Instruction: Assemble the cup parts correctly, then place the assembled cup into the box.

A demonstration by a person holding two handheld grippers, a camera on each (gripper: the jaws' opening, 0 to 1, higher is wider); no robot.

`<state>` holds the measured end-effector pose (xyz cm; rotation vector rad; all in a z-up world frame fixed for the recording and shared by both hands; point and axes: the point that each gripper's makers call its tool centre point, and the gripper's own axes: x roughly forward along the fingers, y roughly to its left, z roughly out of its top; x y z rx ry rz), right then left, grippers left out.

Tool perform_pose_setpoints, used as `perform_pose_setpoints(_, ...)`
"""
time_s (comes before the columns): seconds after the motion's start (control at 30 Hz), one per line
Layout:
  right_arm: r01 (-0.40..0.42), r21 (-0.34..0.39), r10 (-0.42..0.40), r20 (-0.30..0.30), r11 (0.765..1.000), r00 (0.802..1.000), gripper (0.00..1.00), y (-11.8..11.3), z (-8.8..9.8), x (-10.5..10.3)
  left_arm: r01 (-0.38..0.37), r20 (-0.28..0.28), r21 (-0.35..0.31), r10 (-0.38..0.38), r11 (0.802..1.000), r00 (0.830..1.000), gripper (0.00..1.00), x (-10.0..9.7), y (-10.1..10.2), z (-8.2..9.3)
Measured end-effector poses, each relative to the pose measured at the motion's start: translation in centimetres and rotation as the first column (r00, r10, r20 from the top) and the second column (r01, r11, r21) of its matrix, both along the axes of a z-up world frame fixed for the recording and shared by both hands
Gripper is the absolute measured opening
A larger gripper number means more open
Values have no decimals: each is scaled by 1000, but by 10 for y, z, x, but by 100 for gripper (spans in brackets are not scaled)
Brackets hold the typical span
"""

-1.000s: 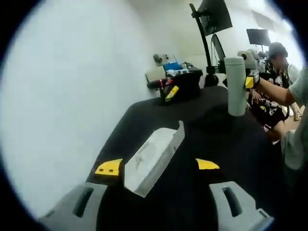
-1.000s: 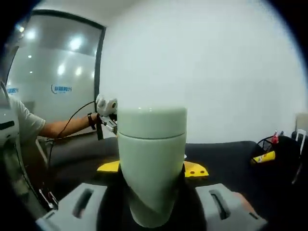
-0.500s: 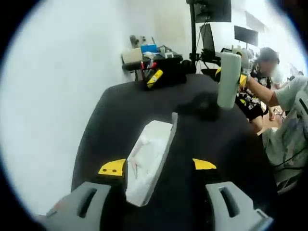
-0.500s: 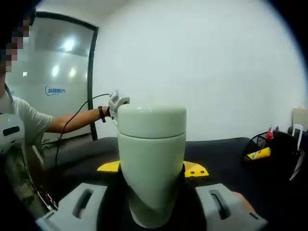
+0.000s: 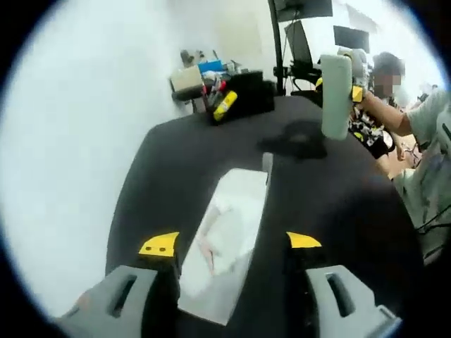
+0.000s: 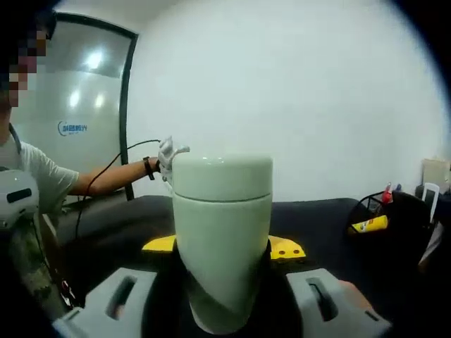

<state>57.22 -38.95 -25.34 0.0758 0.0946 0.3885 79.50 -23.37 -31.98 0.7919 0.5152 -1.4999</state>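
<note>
In the right gripper view a pale green cup with its lid on (image 6: 222, 232) stands upright between my right gripper's jaws, and my right gripper (image 6: 224, 248) is shut on it. The left gripper view shows the same cup (image 5: 335, 95) held up in the air at the upper right, above the black table (image 5: 331, 211). An open white box (image 5: 229, 243) lies on that table between the yellow tips of my left gripper (image 5: 230, 243), which stands open and holds nothing. My left gripper (image 6: 171, 152) appears small behind the cup, in a person's hand.
At the table's far end stand a black holder with a yellow tool (image 5: 227, 104) and some small boxes (image 5: 189, 79). Monitors on arms (image 5: 301, 8) rise behind it. A person (image 6: 21, 204) stands at the left in the right gripper view. A white wall runs along one side.
The left gripper view has shifted closer over the white box, which now looks larger and more open from above. The cup stays held in my right gripper.
</note>
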Motion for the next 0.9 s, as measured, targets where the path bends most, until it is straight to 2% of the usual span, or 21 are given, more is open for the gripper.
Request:
perform_pose_setpoints(0.1, -2, -3, 2, -2, 1000, 1000, 43, 2, -1, -1, 29, -45, 28, -28, 999, 999, 69, -4, -4, -10)
perform_pose_setpoints(0.13, -2, -9, 2, -5, 1000, 1000, 43, 2, -2, -1, 32, -53, 37, -30, 999, 998, 69, -3, -5, -13)
perform_pose_setpoints(0.2, 0, -15, 0, -9, 1000, 1000, 43, 2, -3, -2, 27, -28, 50, -25, 998, 999, 68, 4, -9, -18)
perform_pose_setpoints(0.23, 1, -17, -1, -11, 1000, 1000, 43, 1, -3, -2, 27, -33, 65, -25, 998, 999, 67, 5, -11, -22)
perform_pose_setpoints(0.4, 0, -16, 0, -15, 1000, 1000, 43, 0, -4, -2, 60, -62, 181, -50, 982, 997, 68, 3, -16, -46)
perform_pose_setpoints(0.47, -2, -16, 2, -16, 1000, 1000, 43, 0, -4, -1, 65, -64, 196, -54, 978, 997, 69, 3, -23, -55)
perform_pose_setpoints(0.67, -7, -15, 7, -27, 1000, 1000, 43, -1, -9, 1, 75, -57, 248, -63, 966, 996, 65, 4, -28, -67)
perform_pose_setpoints(0.7, -8, -13, 8, -28, 1000, 1000, 43, -1, -10, 2, 77, -47, 280, -67, 957, 997, 65, 4, -25, -71)
perform_pose_setpoints(0.73, -8, -12, 8, -28, 1000, 1000, 43, -1, -11, 3, 79, -2, 302, -82, 950, 997, 64, 9, -25, -73)
perform_pose_setpoints(0.8, -8, -9, 8, -28, 1000, 1000, 43, -2, -12, 4, 57, 10, 313, -63, 948, 998, 58, 12, -26, -73)
perform_pose_setpoints(0.83, -9, -6, 8, -29, 1000, 1000, 43, -1, -13, 5, 66, 24, 327, -78, 943, 997, 58, 14, -24, -75)
perform_pose_setpoints(0.9, -12, -2, 12, -30, 1000, 999, 43, 0, -15, 6, 126, 70, 375, -164, 918, 984, 58, 18, -19, -77)
